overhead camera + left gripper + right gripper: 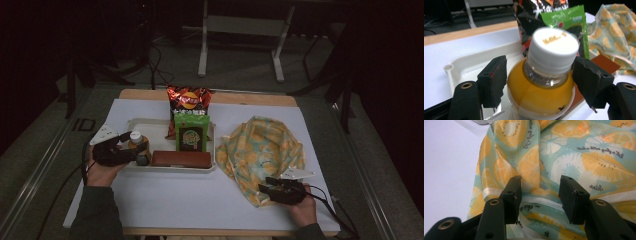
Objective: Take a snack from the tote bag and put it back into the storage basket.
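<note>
A: Where is the left gripper [131, 150] sitting?

B: It is hovering over the left end of the white tray [165, 127], with its jaws standing on either side of the orange juice bottle [541, 87]. In the left gripper view there is a gap between the left pad and the bottle; the right pad is lying close against the neck below the white cap [554, 46], and I cannot tell whether it is touching.

A: And the bottle itself?

B: It is standing upright in the tray, beside the brown box [181, 158], with the green packet [192, 131] and the chip bag [188, 102] behind.

A: The right gripper [267, 188]?

B: It is resting at the near edge of the fruit-print cloth bag [564, 162] on the counter [165, 195], jaws apart, with the fabric lying between them unpinched.
</note>
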Tool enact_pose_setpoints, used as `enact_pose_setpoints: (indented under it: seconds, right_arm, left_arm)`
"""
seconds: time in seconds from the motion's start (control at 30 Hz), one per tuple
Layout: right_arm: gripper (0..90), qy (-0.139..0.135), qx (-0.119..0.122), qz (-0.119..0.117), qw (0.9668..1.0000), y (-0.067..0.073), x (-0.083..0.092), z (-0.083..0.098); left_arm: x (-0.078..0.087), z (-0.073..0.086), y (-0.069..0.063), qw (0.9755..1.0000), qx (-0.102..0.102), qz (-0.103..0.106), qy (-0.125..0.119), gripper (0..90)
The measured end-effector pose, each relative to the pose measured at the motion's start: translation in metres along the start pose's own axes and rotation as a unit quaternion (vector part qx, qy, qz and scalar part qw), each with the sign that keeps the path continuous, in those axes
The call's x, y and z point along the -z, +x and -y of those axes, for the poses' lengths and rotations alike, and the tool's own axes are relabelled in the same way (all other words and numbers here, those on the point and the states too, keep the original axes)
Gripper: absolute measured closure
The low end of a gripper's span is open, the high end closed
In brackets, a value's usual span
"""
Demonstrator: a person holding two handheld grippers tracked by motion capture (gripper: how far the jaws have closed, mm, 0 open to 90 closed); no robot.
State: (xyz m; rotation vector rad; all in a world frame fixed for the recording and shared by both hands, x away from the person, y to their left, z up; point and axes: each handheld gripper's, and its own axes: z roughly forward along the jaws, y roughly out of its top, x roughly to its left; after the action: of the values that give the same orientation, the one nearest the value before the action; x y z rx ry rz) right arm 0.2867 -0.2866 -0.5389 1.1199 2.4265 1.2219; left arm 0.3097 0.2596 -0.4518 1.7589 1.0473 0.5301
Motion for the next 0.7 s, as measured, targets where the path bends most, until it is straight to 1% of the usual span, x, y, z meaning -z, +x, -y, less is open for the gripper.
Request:
enact_pose_setpoints:
  seconds: [0.1, 0.4, 0.53, 0.7]
  right_arm:
    - [52.7, 0.000, 0.000, 0.000, 1.0000, 0.000, 0.000, 0.000]
    - [52.7, 0.000, -0.001, -0.001, 1.0000, 0.000, 0.000, 0.000]
    - [52.7, 0.000, -0.001, -0.001, 1.0000, 0.000, 0.000, 0.000]
    - [52.5, 0.000, -0.001, -0.001, 1.0000, 0.000, 0.000, 0.000]
  left_arm:
    - [0.005, -0.003, 0.000, 0.9999, 0.003, -0.006, -0.012, 28.6]
    - [0.015, -0.010, -0.002, 0.9990, 0.007, -0.024, -0.037, 25.9]
    - [0.018, -0.013, -0.003, 0.9985, 0.008, -0.028, -0.047, 25.9]
    - [0.021, -0.016, -0.005, 0.9983, 0.010, -0.017, -0.055, 25.9]
